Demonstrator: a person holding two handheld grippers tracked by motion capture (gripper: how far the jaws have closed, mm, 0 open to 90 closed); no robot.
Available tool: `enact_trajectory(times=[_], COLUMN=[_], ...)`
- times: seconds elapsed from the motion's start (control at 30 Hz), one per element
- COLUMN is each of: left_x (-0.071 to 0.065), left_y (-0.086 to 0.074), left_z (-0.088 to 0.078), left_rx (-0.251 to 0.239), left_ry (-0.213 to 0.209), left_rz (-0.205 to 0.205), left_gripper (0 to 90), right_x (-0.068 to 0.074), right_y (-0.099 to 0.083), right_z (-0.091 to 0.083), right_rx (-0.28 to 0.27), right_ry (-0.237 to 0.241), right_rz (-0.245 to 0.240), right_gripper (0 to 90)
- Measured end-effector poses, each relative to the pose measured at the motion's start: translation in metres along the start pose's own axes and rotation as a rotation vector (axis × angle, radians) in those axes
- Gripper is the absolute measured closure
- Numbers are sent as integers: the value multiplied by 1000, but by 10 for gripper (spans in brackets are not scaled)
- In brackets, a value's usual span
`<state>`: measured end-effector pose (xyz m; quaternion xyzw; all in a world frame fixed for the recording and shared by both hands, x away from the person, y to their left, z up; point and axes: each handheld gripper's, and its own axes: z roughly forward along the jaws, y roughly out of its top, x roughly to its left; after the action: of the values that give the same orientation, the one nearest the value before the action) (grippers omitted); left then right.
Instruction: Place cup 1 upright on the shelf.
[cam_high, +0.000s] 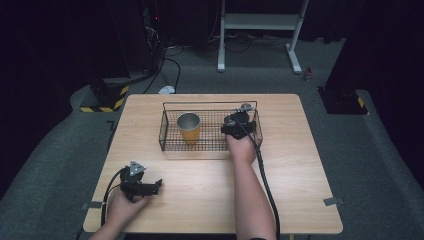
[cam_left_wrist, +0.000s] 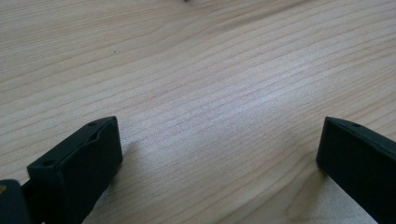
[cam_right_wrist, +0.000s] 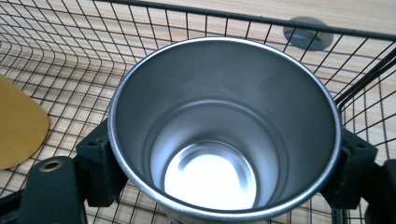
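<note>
A black wire basket (cam_high: 210, 104) stands on the wooden table (cam_high: 210, 185), beyond its middle. An orange cup (cam_high: 189, 131) with a steel inside stands upright in the basket's left half. My right gripper (cam_high: 239, 124) reaches into the basket's right half and is shut on a bare steel cup (cam_high: 231, 120). In the right gripper view, that steel cup (cam_right_wrist: 224, 130) sits mouth-up between the black pads (cam_right_wrist: 100, 163) of the right gripper (cam_right_wrist: 224, 161), near the basket's wall (cam_right_wrist: 233, 18). My left gripper (cam_high: 150, 189) rests open at the table's front left, its jaws wide apart over bare wood (cam_left_wrist: 219, 93).
A small grey round disc (cam_high: 245, 106) lies on the table just beyond the basket's far right corner. The orange cup (cam_right_wrist: 18, 126) stands to the left of the held cup. A white frame stand (cam_high: 260, 22) and cables sit on the floor beyond the table.
</note>
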<state>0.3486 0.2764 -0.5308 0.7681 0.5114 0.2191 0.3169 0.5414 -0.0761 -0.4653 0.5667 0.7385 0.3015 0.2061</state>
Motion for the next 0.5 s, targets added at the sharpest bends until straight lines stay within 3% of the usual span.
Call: enact_trajectory(times=[0.5], left_x=[0], left_y=[0], left_z=[0], left_rx=[0], left_ry=[0], left_rz=[0], left_gripper=[5], right_x=[3], right_y=[-1], right_z=[-4], right_rx=[32], right_ry=[1], right_rz=[-30], right_gripper=[152])
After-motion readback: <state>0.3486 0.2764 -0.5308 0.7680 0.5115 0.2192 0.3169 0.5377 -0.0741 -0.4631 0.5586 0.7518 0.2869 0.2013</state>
